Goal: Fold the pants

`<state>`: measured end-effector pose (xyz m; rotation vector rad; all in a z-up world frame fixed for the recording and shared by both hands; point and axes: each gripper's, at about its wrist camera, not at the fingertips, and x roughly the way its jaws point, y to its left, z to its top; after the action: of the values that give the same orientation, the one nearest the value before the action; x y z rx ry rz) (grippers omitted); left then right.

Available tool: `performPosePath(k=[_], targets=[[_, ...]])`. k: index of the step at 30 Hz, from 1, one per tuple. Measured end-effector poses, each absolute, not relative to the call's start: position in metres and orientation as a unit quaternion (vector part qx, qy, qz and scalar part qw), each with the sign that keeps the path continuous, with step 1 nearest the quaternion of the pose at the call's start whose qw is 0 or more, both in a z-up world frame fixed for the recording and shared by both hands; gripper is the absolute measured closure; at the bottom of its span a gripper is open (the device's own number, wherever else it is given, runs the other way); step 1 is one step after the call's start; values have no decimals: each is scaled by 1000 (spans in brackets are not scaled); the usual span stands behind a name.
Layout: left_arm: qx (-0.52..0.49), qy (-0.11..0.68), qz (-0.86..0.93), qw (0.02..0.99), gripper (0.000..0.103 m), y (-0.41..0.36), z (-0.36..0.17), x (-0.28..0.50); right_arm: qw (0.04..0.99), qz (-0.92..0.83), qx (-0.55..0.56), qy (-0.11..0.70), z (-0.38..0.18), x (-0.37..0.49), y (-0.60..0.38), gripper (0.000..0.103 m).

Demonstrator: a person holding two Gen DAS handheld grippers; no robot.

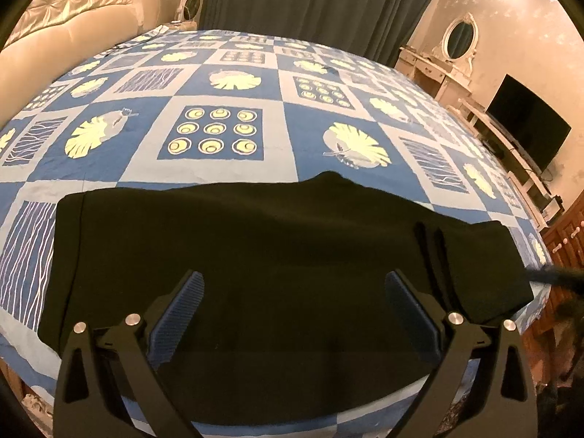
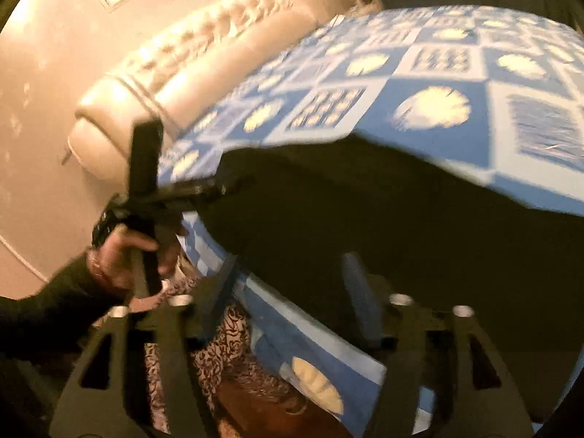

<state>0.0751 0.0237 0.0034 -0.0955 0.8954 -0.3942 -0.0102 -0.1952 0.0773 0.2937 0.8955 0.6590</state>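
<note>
Lying flat across the near edge of the bed [image 1: 226, 168], the black pants [image 1: 255, 255] are folded into a wide dark slab on the blue patterned bedspread [image 1: 383, 116]. My left claw [image 1: 294, 310] hangs just above them, jaws spread wide, pinching nothing. My right claw [image 2: 292, 292] sits over the pants' end by the bed's edge, jaws also apart, though that view is blurred. A padded headboard [image 1: 73, 11] stands at the far left corner.
</note>
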Motion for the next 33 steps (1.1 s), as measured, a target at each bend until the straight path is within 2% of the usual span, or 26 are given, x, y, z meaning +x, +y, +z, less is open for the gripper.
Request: performPosePath(k=[3, 7, 11, 15, 17, 19, 20, 24, 27, 30, 31, 32, 33], targets=[[-55, 429, -195, 880, 4, 24, 4, 75, 850, 253, 186, 423, 80, -17, -276, 23], [-55, 428, -199, 880, 4, 20, 4, 75, 830, 167, 274, 457, 41, -26, -367, 22], [-50, 421, -199, 884, 4, 17, 5, 72, 780, 182, 369, 472, -8, -37, -393, 22], [-52, 423, -200, 882, 4, 17, 5, 72, 749, 214, 379, 499, -35, -28, -375, 23], [-50, 424, -200, 882, 4, 17, 3, 72, 749, 216, 366, 509, -38, -27, -371, 55], [-48, 425, -199, 882, 4, 16, 2, 72, 755, 204, 341, 522, -41, -27, -372, 75], [-48, 426, -198, 881, 4, 17, 1, 72, 757, 205, 339, 520, -41, -28, -373, 79], [-53, 428, -196, 881, 4, 20, 0, 73, 760, 212, 323, 522, -44, -30, -373, 80], [-54, 428, -195, 881, 4, 21, 0, 72, 756, 229, 336, 513, -42, -31, -376, 76], [-55, 424, -198, 882, 4, 22, 2, 72, 749, 240, 380, 487, -35, -30, -394, 48], [-55, 422, -199, 883, 4, 22, 2, 72, 751, 240, 391, 475, -33, -29, -402, 33], [-55, 421, -200, 883, 4, 21, 3, 72, 753, 238, 405, 460, -30, -26, -411, 26], [-54, 420, -201, 883, 4, 21, 4, 72, 752, 237, 416, 453, -30, -22, -416, 25]])
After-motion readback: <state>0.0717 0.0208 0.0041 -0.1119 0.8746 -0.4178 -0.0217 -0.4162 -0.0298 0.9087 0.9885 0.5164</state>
